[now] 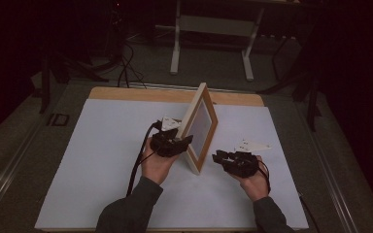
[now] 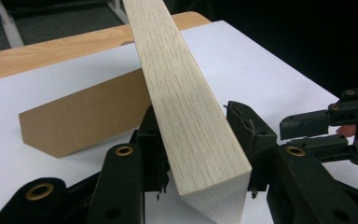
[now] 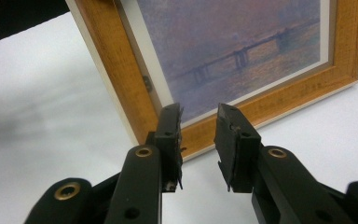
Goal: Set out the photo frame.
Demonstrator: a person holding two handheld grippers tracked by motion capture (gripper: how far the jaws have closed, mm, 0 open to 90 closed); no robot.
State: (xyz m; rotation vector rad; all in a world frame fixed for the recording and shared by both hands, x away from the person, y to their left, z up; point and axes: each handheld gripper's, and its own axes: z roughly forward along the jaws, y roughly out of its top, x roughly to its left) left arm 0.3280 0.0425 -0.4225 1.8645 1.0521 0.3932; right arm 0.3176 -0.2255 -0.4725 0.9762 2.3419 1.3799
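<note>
Two black hand-held grippers, dark grey-green sleeves.
Left hand-held gripper point(image 1: 180, 140) and right hand-held gripper point(image 1: 219, 157) each carry a pale three-cornered plate, brass-ringed screw holes along black jaws, and a black cable trailing back past the sleeves point(image 1: 135, 204).

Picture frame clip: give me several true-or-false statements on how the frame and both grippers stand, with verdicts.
1. The picture frame stands upright on the white table cover. True.
2. The left gripper has its jaws on either side of the frame's edge. True.
3. The right gripper is clamped on the frame. False: its jaws are open, short of the frame's front.
4. The frame's brown stand is folded flat. False: it juts out behind onto the cover.
5. The frame is empty. False: it holds a hazy bridge picture.
</note>
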